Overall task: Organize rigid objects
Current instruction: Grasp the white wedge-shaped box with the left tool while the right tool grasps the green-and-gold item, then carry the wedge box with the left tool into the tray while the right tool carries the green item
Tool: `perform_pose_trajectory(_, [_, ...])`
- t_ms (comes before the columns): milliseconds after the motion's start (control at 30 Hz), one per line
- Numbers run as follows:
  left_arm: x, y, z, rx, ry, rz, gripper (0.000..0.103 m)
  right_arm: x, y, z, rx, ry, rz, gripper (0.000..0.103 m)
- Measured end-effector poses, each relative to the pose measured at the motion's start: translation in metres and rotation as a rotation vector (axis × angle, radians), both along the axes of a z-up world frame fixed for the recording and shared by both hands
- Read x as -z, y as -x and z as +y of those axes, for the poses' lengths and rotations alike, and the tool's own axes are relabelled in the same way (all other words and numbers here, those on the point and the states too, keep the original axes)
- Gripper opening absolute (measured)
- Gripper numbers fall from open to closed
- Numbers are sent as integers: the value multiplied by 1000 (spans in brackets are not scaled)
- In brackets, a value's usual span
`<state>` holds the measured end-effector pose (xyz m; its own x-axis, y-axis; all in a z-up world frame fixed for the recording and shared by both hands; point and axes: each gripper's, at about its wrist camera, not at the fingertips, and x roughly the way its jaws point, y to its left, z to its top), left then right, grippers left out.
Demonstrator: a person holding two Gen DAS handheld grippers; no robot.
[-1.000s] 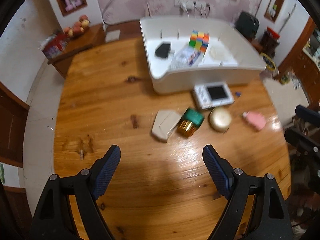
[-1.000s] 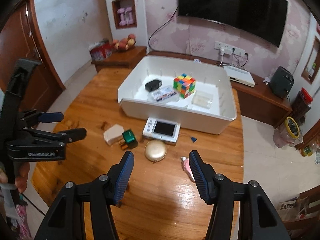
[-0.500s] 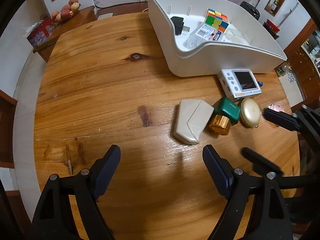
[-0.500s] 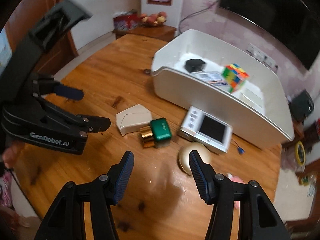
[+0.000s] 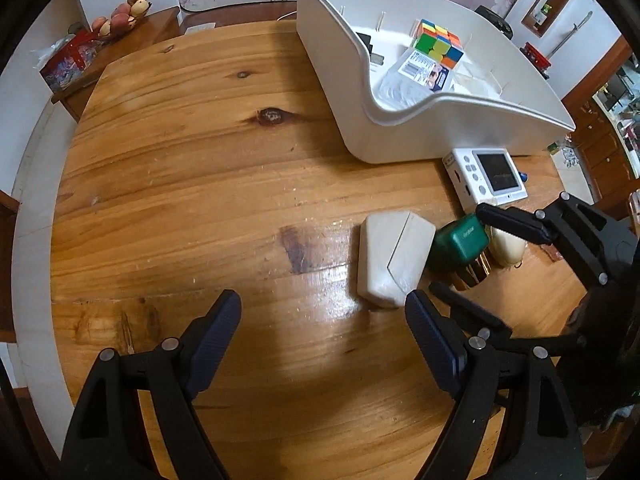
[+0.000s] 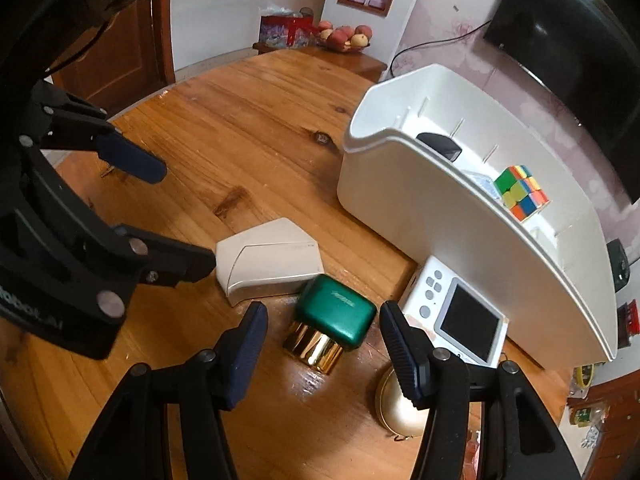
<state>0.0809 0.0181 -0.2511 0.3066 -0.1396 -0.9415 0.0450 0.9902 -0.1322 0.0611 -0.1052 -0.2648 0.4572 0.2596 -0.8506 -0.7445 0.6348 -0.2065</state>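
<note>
1. My right gripper (image 6: 322,330) was spread wide, empty, lined up on the green-capped gold bottle (image 6: 330,326) lying on the table (image 6: 248,128) beside the cream box (image 6: 268,266).
2. My left gripper (image 5: 322,332) was also apart and empty.
3. The bottle looked rigid and slick, probably breakable; I'd pinch the squarish cap's flat sides.

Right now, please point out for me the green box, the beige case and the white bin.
green box (image 6: 336,317), right wrist view, on its green top.
beige case (image 6: 276,261), right wrist view, on its flat top.
white bin (image 6: 420,216), right wrist view, on its outer wall.

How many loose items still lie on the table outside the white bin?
4 clearly: beige case, green-and-gold box, white screen device, gold compact. A pinkish thing at the right wrist view's bottom edge may be a fifth.
</note>
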Motion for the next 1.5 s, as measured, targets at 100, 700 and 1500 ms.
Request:
perform_pose_trajectory(100, [0,-1,2,5,3,-5,86,3,3,4,-45,17,-17,60])
perform_pose_trajectory(700, [9,-19,-23,76,52,16,86,4,-7,-16,82,-80,76,44])
perform_pose_trajectory(1500, [15,-27,-41,13,90,15,48,-8,-28,-68,321,-270,280,43])
